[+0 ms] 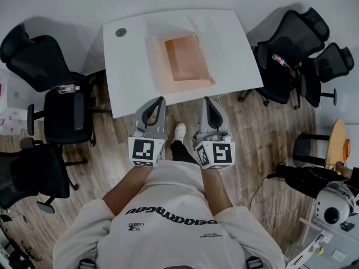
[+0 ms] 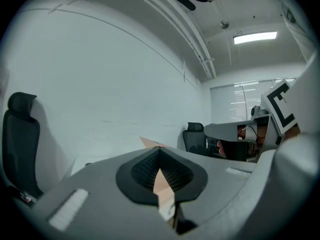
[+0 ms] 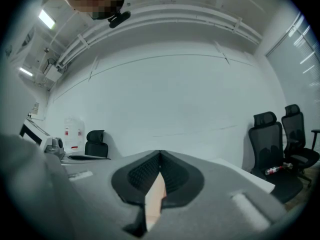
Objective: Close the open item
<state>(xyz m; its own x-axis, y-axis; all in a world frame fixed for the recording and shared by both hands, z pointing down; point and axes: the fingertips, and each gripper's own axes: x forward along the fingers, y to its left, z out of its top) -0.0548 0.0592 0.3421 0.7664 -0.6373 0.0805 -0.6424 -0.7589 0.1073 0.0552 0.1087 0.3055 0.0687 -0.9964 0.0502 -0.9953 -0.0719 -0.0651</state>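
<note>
Head view, upper middle of the frame: a white table on a wooden floor, and on it, a little right of centre, the cardboard box, orange-tan, open, with the flaps spread outward and the inside visible from above. Near the upper left corner of the table top, a small grey round cap. Lower, in the middle of the frame, the left gripper and the right gripper, side by side but apart from each other, both pointing up the frame toward the box, with the tips about at the near edge of the table and well short of the box itself. Between them, lower down, a white shoe on the floor. At the left and right edges of the frame, black office chairs around the table. Left gripper view: tongs pressed together at the tips, with only a narrow wedge-shaped opening lower down between the black ribbed pads, and nothing pinched there. Just above the tips and through that opening, pieces of the tan cardboard farther away. Right gripper view: the same state, tips closed on each other, holding nothing, with a pale tan strip in the lower opening, probably the box, though too blurred to be sure.
</note>
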